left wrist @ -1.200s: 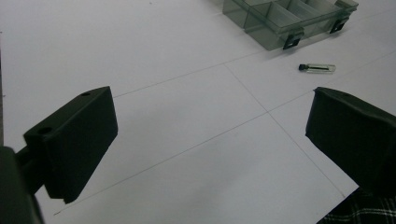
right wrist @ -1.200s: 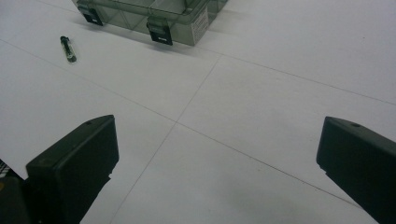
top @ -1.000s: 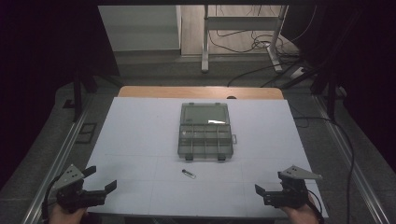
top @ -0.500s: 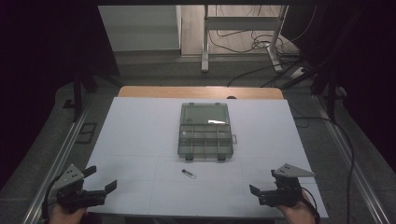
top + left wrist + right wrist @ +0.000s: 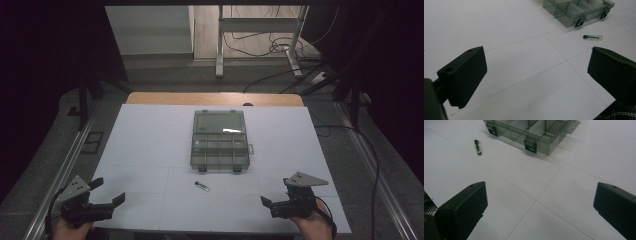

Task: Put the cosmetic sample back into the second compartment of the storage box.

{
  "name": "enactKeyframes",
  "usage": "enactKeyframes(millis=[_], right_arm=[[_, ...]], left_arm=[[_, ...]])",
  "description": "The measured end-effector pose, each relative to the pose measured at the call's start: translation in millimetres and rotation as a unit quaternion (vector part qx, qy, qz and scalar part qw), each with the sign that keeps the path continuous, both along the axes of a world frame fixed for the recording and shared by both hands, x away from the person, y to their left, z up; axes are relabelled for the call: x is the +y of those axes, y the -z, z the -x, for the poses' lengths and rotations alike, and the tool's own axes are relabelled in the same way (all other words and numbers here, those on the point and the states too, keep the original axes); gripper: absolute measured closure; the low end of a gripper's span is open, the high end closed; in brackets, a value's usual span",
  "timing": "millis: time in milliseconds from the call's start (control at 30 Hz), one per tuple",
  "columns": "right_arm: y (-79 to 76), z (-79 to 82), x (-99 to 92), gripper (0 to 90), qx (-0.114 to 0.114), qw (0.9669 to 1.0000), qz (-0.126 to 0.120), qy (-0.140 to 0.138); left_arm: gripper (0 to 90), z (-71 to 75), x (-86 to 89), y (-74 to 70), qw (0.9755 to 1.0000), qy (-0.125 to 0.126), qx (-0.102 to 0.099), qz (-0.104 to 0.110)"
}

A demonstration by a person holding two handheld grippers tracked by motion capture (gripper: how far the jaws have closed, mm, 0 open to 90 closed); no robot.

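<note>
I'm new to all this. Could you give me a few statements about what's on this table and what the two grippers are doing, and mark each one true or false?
1. The clear compartment box lies open, its lid folded back. True.
2. The small vial is inside one of the box's compartments. False: it lies on the white table, just in front of the box.
3. The left gripper has its jaws wide apart and holds nothing. True.
4. The right gripper is clamped on the vial. False: it is open and empty, apart from the vial.
5. Two latches hang on the box's front edge. True.
</note>
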State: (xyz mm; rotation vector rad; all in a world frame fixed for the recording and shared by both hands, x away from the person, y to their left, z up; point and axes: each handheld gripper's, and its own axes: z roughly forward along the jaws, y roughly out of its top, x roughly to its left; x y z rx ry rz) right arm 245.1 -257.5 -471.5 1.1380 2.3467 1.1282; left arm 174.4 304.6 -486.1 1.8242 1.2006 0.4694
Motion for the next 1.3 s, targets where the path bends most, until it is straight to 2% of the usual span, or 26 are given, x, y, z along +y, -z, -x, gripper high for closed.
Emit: enactKeyframes(millis=[367,467,900,1167,1300], right_arm=[[-2.3,-8.3,10.7,0.0,0.002,0.9997,-0.001,-0.026],[-4.1,-10.0,15.9,0.0,0.007,0.9993,-0.023,-0.029],[-3.9,-18.0,27.4,0.0,0.011,0.9984,-0.024,-0.051],[-1.9,-22.4,43.1,0.0,0.007,0.9976,-0.026,-0.064],[-1.4,-25.7,49.1,0.0,0.017,0.997,-0.022,-0.072]], left_arm=[[3.0,-0.5,0.7,0.2,1.0,0.0,0.002,0.003],[3.0,-0.7,0.8,0.3,1.0,0.0,0.002,0.003],[3.3,-0.6,-0.2,0.2,1.0,0.003,0.001,-0.001],[3.3,-0.7,-0.4,0.2,1.0,0.005,0.001,-0.001],[3.3,-0.8,-0.3,0.2,1.0,0.005,0.001,-0.001]])
